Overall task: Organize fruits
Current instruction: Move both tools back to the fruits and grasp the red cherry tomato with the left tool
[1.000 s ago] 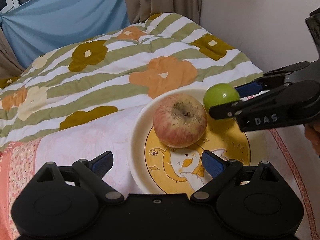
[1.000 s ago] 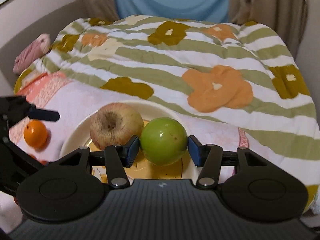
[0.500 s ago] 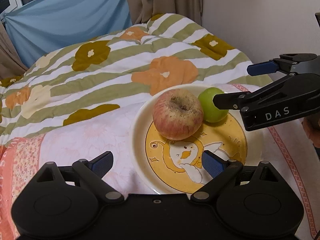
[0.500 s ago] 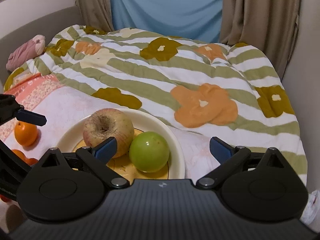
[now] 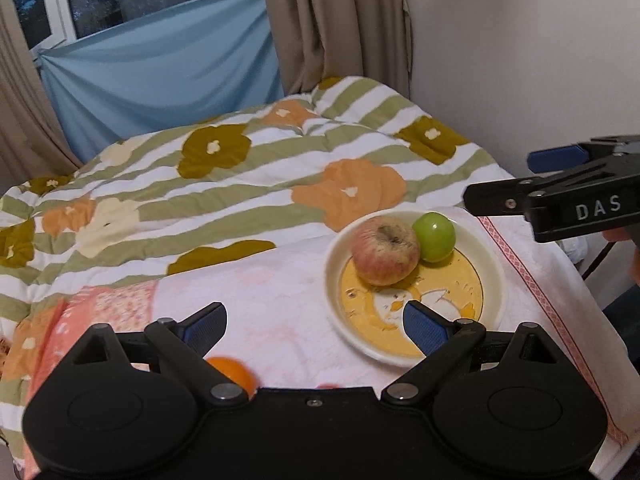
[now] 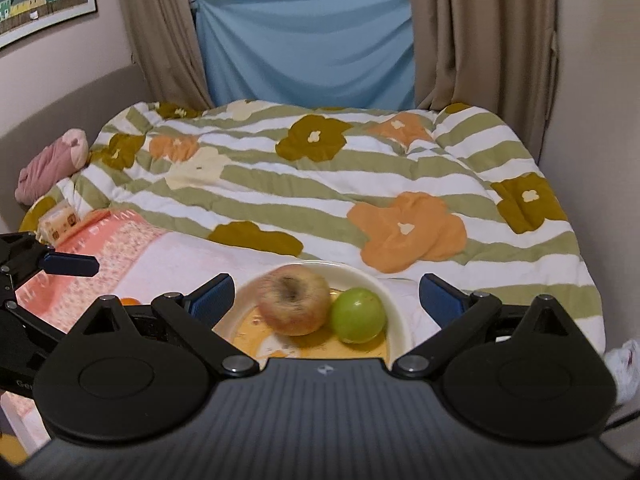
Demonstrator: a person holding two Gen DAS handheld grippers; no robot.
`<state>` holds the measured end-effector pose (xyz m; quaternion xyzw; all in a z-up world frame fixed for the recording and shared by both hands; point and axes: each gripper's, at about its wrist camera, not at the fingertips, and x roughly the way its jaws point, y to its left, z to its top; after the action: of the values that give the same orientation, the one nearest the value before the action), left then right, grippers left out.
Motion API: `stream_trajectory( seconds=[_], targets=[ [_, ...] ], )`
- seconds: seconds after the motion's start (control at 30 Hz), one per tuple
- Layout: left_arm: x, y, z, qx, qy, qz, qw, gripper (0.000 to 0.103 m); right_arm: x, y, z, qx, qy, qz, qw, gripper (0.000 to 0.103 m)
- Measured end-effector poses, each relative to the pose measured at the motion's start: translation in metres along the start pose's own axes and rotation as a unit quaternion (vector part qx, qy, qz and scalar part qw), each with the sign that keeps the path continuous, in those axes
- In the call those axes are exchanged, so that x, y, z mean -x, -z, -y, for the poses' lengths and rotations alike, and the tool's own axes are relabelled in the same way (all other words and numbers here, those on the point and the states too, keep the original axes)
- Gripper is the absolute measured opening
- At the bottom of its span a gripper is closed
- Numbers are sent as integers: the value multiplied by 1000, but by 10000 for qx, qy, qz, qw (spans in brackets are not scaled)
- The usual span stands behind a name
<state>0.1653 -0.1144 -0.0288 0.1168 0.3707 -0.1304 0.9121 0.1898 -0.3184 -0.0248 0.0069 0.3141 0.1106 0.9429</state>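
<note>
Your left gripper (image 5: 314, 322) sits low in the middle of the left view. Its jaws are spread wide and hold nothing. One blue pad (image 5: 424, 326) is over the near edge of the plate (image 5: 494, 276). The other pad is over the pink cloth (image 5: 260, 296) on the bed.

Your right gripper (image 6: 326, 294) is low in the middle of the right view. It is wide too, and it holds nothing. The plate (image 6: 394, 300) shows between its pads. In the left view, this gripper (image 5: 500, 184) comes in from the right edge, up above the plate and not touching it.

The plate is cream with a yellow cartoon picture inside. It sits on the pink cloth, right of the middle in the left view. Two fruits are in it. The red apple (image 5: 385, 250) is at the far side of the plate, with its stem dip up. The small green fruit (image 5: 434, 237) is just to its right, and the two look like they touch. In the right view, the apple (image 6: 294, 305) is a bit blurry and the green fruit (image 6: 358, 315) is on its right.

An orange (image 5: 234, 372) lies on the cloth at the lower left of the left view, partly hidden by your left gripper. It is well apart from the plate. In the right view, only a bit of the orange (image 6: 129, 301) shows at the left.
</note>
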Motion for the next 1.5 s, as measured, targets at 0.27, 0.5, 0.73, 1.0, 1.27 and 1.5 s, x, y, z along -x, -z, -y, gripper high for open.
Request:
stream_trajectory(
  seconds=[0.27,0.5,0.73,1.0,1.27,1.5],
  targets=[
    [51,41,-36,128,168,173,9996,97,54,30,-62,-253,301,47,9992,103],
    [73,84,-46,-120,369,150,9991,97,82,72,-106,-502,580,-98,9970,103],
    [75,128,-50,-411,685,77,9968,97,88,118,-137,-819,737,-288,9935,103],
    [48,156,-44,-897,1116,-3,9897,87,76,159,-157,-1256,843,-374,9878,103],
    [12,166,-31,-1365,1416,-152,9804,72,52,174,-163,-1632,968,-379,9811,103],
    [-10,168,-23,-1582,1533,-278,9750,55,32,184,-161,-1880,1038,-514,9753,103]
  ],
)
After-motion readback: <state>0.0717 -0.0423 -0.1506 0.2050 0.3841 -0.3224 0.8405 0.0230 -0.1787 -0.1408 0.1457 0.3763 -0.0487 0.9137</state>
